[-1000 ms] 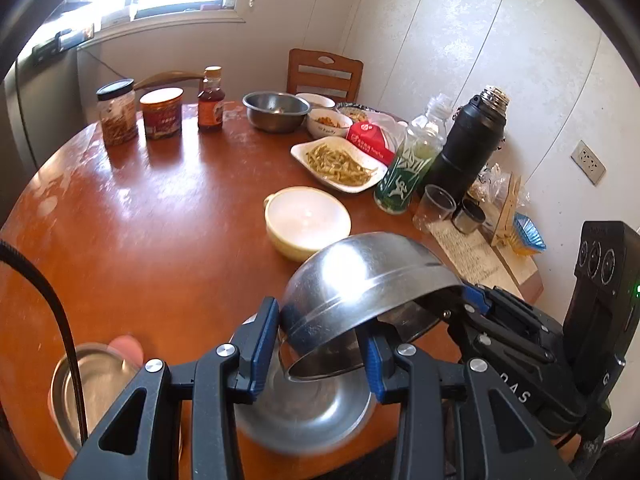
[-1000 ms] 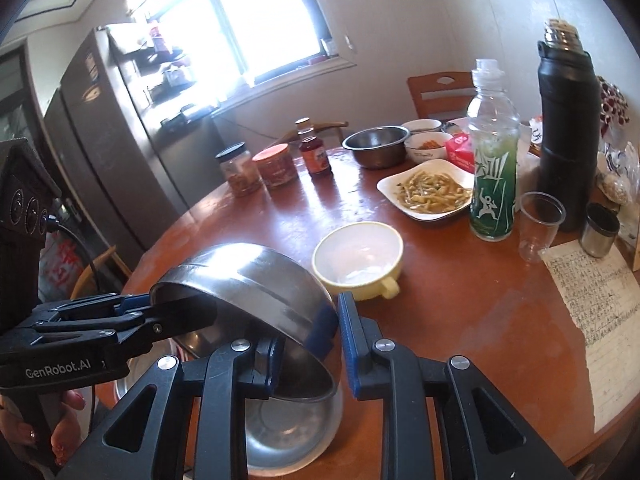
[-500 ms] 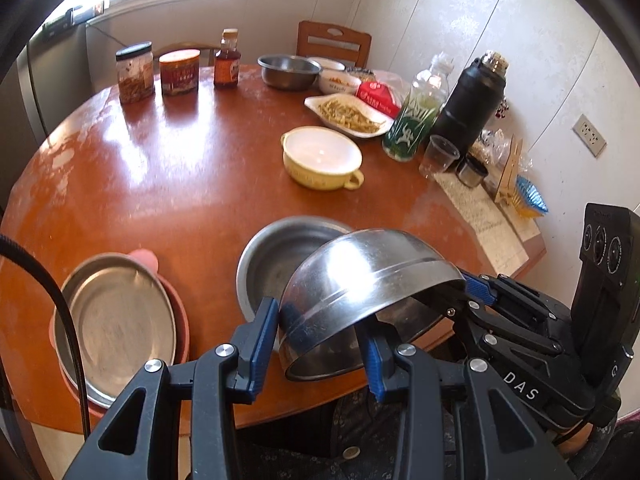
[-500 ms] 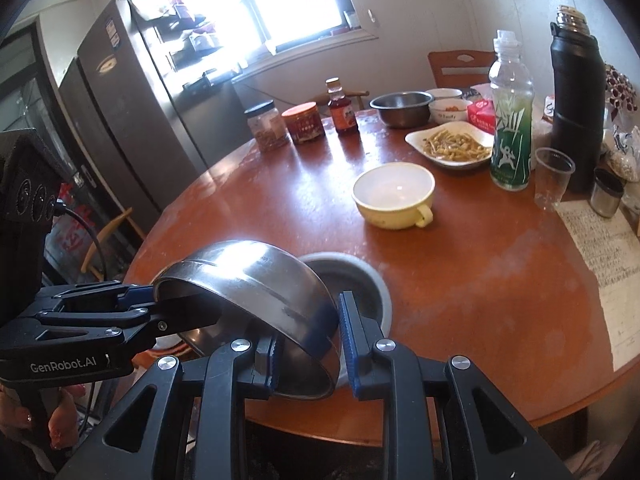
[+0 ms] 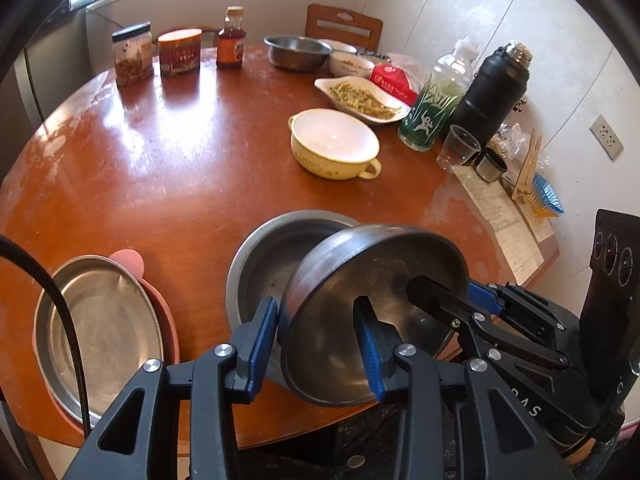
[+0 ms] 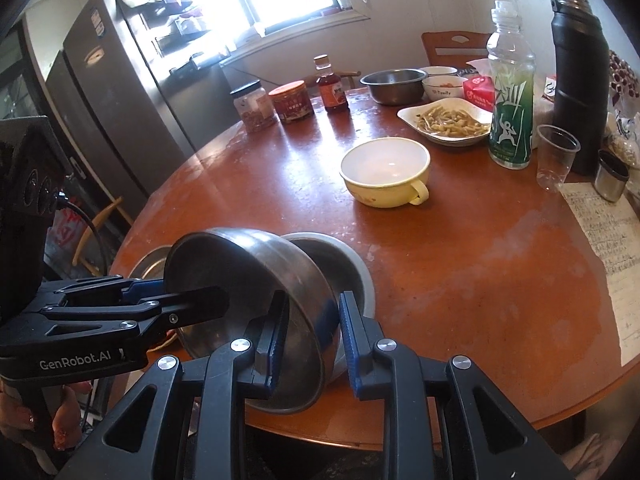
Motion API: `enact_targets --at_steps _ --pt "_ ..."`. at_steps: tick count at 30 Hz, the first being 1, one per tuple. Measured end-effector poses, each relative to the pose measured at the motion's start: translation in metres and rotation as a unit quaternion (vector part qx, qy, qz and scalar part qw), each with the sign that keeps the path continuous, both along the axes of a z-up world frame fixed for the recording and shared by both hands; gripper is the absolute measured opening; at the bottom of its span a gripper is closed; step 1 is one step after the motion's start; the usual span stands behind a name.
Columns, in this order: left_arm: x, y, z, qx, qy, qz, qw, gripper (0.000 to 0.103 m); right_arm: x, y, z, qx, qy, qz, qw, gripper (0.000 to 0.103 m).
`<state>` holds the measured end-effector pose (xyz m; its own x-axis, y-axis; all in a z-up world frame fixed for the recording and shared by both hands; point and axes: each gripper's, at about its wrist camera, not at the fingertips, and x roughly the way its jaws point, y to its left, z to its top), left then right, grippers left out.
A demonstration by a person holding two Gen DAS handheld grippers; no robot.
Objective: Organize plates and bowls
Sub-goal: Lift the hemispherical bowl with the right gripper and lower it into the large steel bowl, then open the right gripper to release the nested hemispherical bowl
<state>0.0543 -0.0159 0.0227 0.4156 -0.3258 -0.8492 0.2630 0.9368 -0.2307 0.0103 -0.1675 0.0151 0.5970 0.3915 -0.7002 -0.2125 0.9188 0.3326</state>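
Note:
I hold one steel bowl [image 5: 360, 296] between both grippers, tilted on edge with its opening toward me, just above the table's near edge. My left gripper [image 5: 316, 344] is shut on its rim; my right gripper [image 6: 310, 340] is shut on the opposite rim. The bowl shows in the right wrist view [image 6: 248, 280] too. A second steel bowl [image 5: 264, 260] sits upright on the table right behind it. A steel plate [image 5: 100, 328] lies on a pink plate [image 5: 160, 316] at the near left. A yellow handled bowl [image 5: 332, 144] stands mid-table.
At the far side stand two jars [image 5: 132, 54], a sauce bottle [image 5: 230, 40], a steel bowl [image 5: 296, 52], a dish of food [image 5: 360, 98], a green bottle [image 5: 432, 108], a black flask [image 5: 492, 92], a plastic cup [image 5: 458, 148] and paper [image 5: 500, 216].
The held bowl has turned from dome-up to on edge, opening toward me. Both grippers have drawn back and up from the table, still gripping it.

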Motion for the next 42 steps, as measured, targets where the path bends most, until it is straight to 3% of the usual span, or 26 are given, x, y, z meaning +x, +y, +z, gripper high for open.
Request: enact_targets --at_steps 12,42 --pt "0.016 0.002 -0.014 -0.001 0.015 -0.001 0.9999 0.039 0.022 0.004 -0.022 -0.006 0.029 0.0 1.0 0.027" --pt "0.028 0.013 -0.021 -0.009 0.02 0.004 0.9997 0.039 0.032 0.017 -0.025 -0.045 0.025 0.007 0.999 0.028"
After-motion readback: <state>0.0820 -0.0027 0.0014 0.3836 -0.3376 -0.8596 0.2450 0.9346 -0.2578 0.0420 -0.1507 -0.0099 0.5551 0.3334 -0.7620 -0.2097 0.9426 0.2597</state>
